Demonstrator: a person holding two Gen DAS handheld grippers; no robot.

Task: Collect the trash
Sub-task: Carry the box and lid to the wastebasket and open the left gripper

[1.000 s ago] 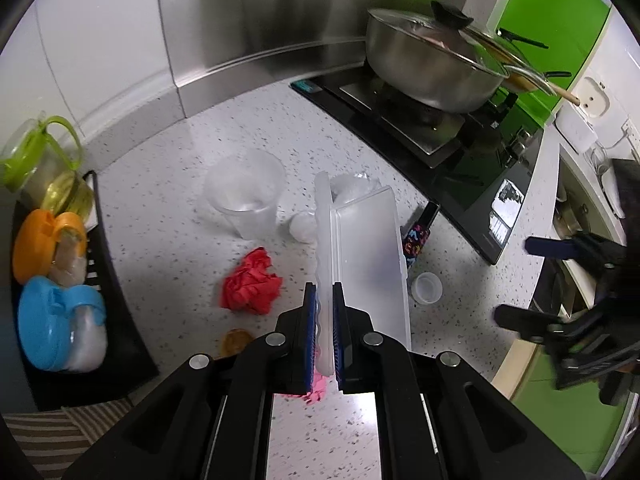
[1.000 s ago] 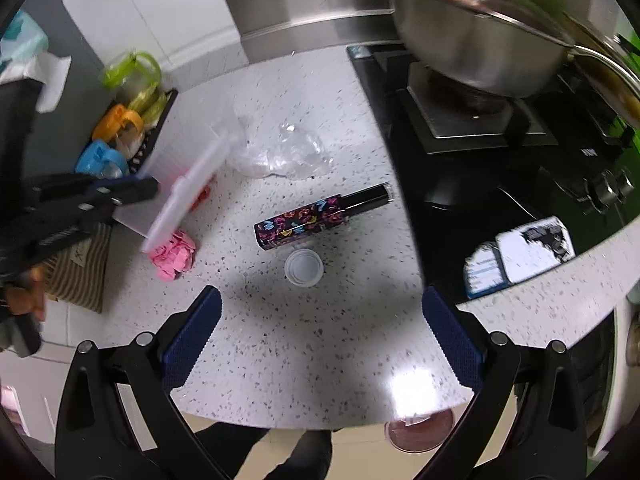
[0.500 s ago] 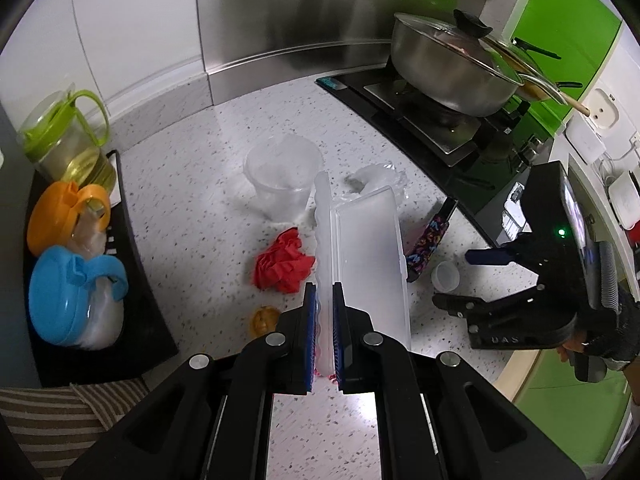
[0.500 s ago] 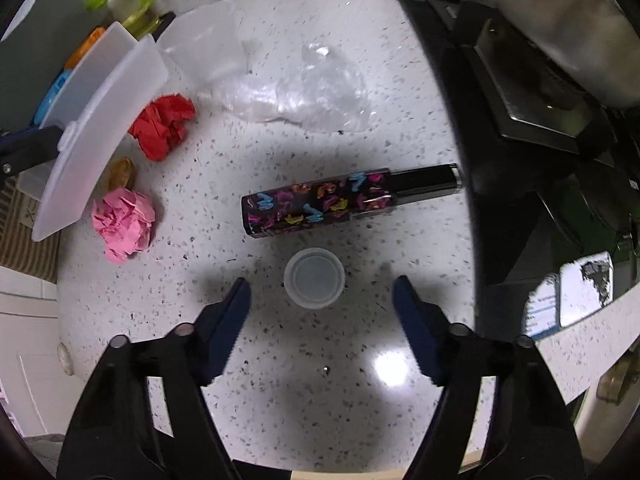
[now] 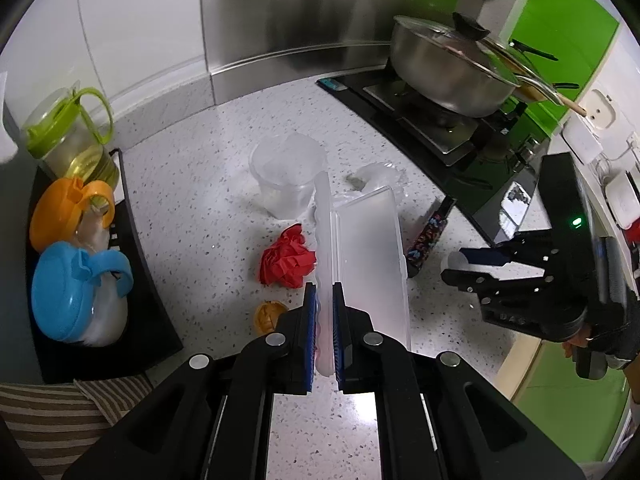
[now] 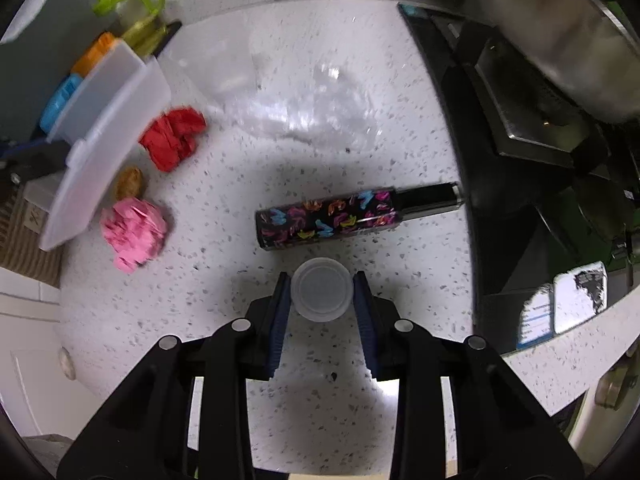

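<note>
My left gripper (image 5: 324,308) is shut on the wall of a clear plastic box (image 5: 368,248) and holds it above the counter; the box also shows in the right wrist view (image 6: 104,136). My right gripper (image 6: 322,292) is shut on a small clear cup (image 6: 322,295) at counter level, also seen in the left wrist view (image 5: 456,260). On the counter lie a red paper wad (image 6: 174,142), a pink paper wad (image 6: 134,232), a small orange piece (image 6: 129,182), crumpled clear plastic (image 6: 312,112) and a black patterned tube (image 6: 332,218).
A clear tub (image 5: 286,176) stands behind the red wad. A black tray (image 5: 100,272) at the left holds green, orange and blue-lidded jugs. A black stove (image 5: 436,128) with a steel pan (image 5: 452,68) is at the right. The counter edge (image 6: 560,340) is near.
My right gripper has come down over the small clear cup and closed on it. My left gripper has drawn back a little with the box.
</note>
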